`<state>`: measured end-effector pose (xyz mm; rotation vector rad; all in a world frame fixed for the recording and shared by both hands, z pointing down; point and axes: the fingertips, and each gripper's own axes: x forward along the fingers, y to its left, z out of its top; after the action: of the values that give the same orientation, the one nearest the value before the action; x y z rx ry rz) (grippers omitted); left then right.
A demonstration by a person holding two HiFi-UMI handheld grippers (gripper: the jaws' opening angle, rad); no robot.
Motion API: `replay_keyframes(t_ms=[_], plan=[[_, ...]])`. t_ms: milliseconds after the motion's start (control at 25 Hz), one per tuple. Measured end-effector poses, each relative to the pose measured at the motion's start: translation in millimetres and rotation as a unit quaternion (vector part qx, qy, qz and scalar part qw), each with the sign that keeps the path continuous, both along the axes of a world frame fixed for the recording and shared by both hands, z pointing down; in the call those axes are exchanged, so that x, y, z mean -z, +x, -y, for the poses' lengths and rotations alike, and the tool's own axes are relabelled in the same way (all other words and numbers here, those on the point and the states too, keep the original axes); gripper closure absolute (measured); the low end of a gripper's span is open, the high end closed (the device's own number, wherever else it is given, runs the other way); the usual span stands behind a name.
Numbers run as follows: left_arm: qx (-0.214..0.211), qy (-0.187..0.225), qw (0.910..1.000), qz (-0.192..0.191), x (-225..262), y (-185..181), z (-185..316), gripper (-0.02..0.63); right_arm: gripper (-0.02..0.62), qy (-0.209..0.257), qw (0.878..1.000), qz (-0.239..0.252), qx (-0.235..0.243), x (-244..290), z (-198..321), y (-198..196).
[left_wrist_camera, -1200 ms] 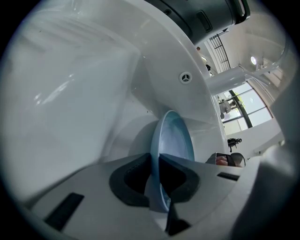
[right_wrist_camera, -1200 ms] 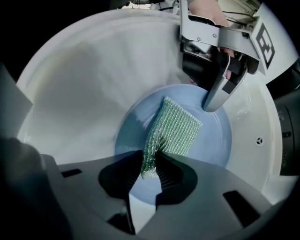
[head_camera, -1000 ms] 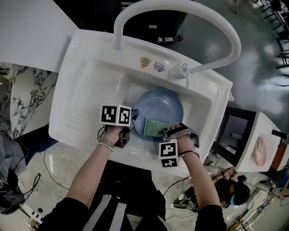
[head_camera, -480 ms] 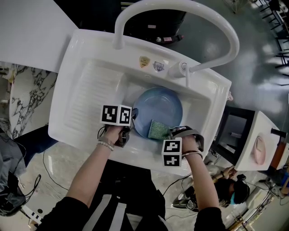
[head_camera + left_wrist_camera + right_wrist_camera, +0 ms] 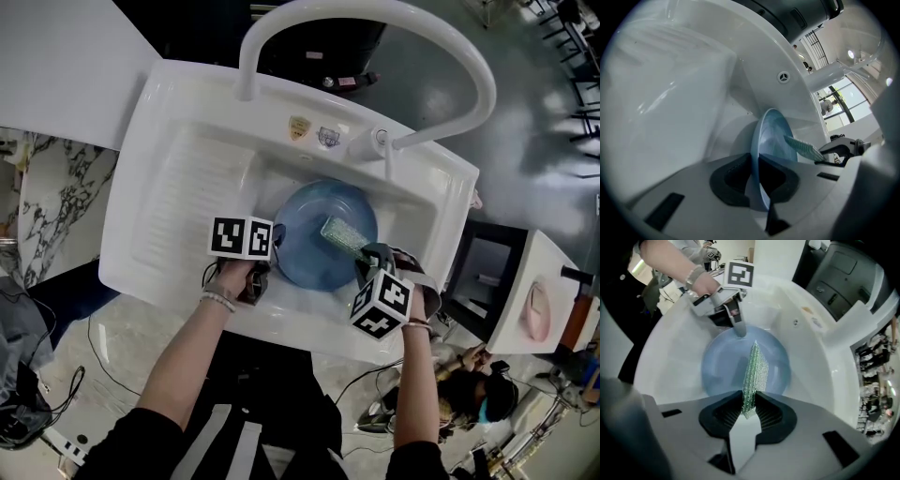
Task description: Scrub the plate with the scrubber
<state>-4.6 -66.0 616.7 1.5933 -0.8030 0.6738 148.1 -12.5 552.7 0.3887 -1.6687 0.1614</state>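
Plate [image 5: 314, 255] rim pinched in left tongs [image 5: 277, 242]; right tongs [image 5: 362, 255], rolled sideways, clamp scrubber [image 5: 343, 233] edge-on over plate.

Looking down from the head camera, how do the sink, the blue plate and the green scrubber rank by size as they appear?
1. sink, by far the largest.
2. blue plate.
3. green scrubber, smallest; it is turned partly edge-on, so it looks slimmer.
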Motion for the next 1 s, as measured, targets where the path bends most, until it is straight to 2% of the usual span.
replay_keyframes(t_ms=[80, 160, 280, 400, 560, 760, 1000], plan=[[0.0, 0.001, 1.0, 0.0, 0, 1, 0, 0.579, 0.504, 0.058, 0.998, -0.02, -0.03, -8, 24, 4], [-0.003, 0.003, 1.0, 0.001, 1, 1, 0, 0.58, 0.503, 0.093, 0.994, -0.042, -0.045, -18, 38, 7], [-0.007, 0.006, 1.0, 0.0, 2, 2, 0, 0.58, 0.503, 0.095, 0.992, -0.072, -0.039, -38, 38, 7], [-0.009, 0.004, 0.9999, -0.004, 1, 3, 0, 0.58, 0.503, 0.059, 0.995, -0.076, -0.038, -57, 24, 1], [-0.008, 0.0, 0.9999, -0.008, 1, 4, -1, 0.58, 0.503, -0.006, 0.997, -0.078, -0.015, -72, 3, -6], [0.0, -0.004, 1.0, -0.006, -1, 1, 0, 0.58, 0.503, -0.08, 0.996, -0.041, -0.024, -70, -24, -16], [0.0, -0.002, 1.0, -0.004, -3, 1, 1, 0.58, 0.503, -0.152, 0.988, 0.004, -0.018, -61, -59, -38]])
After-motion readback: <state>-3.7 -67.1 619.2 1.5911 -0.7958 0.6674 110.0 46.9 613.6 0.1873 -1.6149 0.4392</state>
